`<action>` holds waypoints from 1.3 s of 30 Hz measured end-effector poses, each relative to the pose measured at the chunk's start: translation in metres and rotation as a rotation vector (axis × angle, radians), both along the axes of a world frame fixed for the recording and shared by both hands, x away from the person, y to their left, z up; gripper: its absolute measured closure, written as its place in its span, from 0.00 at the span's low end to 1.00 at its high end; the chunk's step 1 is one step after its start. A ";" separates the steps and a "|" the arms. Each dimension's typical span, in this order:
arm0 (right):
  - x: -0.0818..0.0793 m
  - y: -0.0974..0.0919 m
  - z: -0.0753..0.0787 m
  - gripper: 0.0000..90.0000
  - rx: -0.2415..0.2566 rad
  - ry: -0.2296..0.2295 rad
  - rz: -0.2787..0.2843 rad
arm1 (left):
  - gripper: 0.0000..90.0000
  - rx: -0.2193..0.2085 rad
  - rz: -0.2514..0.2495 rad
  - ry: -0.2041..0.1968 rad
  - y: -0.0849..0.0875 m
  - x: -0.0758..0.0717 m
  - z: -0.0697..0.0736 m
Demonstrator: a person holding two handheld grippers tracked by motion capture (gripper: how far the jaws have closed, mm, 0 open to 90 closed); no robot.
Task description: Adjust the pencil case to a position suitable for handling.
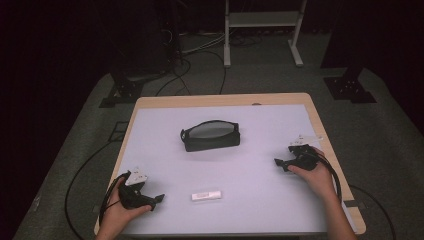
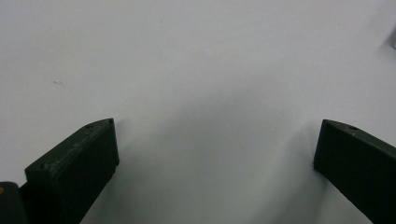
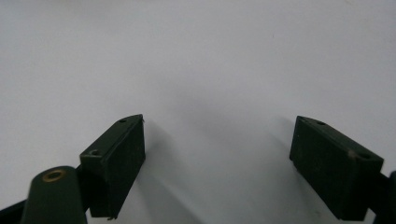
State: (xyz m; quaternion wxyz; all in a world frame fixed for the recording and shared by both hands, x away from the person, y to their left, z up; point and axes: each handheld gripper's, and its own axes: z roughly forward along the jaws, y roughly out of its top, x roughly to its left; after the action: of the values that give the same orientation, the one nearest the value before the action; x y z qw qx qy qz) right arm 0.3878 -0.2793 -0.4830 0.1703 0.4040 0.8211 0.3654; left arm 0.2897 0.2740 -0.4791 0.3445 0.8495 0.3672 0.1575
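Observation:
A black zip pouch with a pale translucent top lies at the middle of the white mat. A small white oblong object lies near the front edge. My left gripper rests at the front left, held in a hand, pointing right toward the white object and a short way from it. In the left gripper view its jaws stand wide apart over bare mat, open. My right gripper sits at the right side, pointing left. Its jaws are also open with nothing between them.
The mat covers a wooden table. Cables trail from both grippers off the table's sides. Dark floor, stand bases and a white frame lie beyond the far edge.

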 end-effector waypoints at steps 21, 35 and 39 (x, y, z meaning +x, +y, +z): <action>-0.002 0.004 0.018 0.52 0.033 -0.046 0.021 | 0.00 -0.001 0.001 0.001 0.000 0.000 0.000; 0.007 0.013 0.040 0.55 0.073 -0.092 0.079 | 0.00 -0.001 0.001 0.001 0.000 0.000 0.000; 0.010 0.015 0.043 0.55 0.077 -0.099 0.087 | 0.00 -0.002 0.001 0.002 0.000 0.000 0.000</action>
State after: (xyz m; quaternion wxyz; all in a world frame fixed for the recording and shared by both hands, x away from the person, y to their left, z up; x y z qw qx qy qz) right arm 0.3975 -0.2645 -0.4399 0.1788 0.3556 0.8139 0.4233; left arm 0.2898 0.2744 -0.4795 0.3448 0.8492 0.3680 0.1565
